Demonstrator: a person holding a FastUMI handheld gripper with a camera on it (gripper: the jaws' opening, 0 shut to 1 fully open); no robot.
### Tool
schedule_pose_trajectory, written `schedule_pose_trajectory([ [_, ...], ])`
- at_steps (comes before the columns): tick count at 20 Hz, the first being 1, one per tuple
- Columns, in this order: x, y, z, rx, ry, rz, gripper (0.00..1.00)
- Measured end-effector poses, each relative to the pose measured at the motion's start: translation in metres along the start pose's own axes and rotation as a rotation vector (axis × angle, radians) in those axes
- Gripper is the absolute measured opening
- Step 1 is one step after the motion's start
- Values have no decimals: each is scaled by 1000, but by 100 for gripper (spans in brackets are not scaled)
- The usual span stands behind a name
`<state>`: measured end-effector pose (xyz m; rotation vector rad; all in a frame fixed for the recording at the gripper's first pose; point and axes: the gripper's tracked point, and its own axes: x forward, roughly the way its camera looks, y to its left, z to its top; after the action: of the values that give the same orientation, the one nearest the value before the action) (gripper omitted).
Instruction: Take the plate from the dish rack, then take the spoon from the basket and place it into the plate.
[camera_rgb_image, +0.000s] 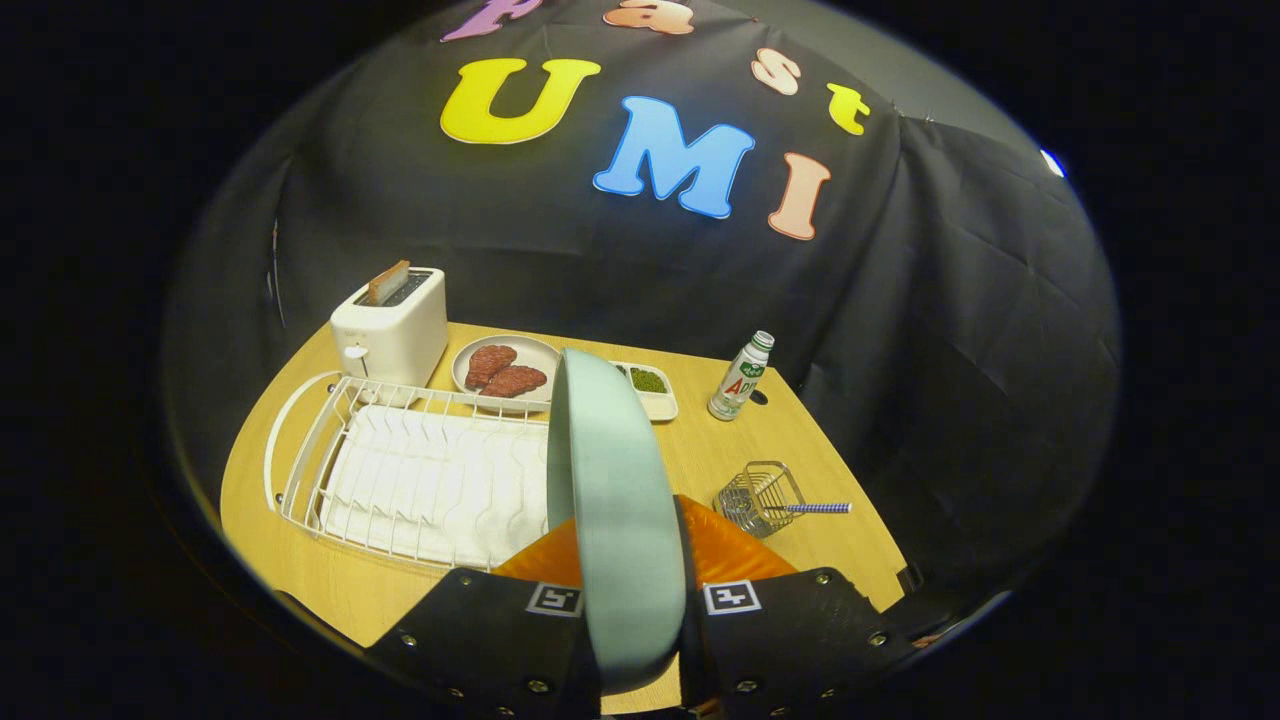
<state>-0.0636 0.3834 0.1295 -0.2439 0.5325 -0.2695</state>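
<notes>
Wooden table (800, 450) backed by black cloth wall; bare strip kept along right edge and in front of dish rack (420, 470). Plate (615, 500) held on edge, upright, pinched between both fingers of gripper (640, 620), raised beside rack's right end. Spoon (810, 508) seen lying in wire basket (760, 497), right of fingers, handle pointing toward table edge.

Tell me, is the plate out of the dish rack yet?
Out. The plate stands on edge between the gripper fingers, which clamp it beside the dish rack.
</notes>
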Motion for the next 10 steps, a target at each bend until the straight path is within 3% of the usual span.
schedule_pose_trajectory([
  [10,-23,-10,-86,52,66,83,28],
])
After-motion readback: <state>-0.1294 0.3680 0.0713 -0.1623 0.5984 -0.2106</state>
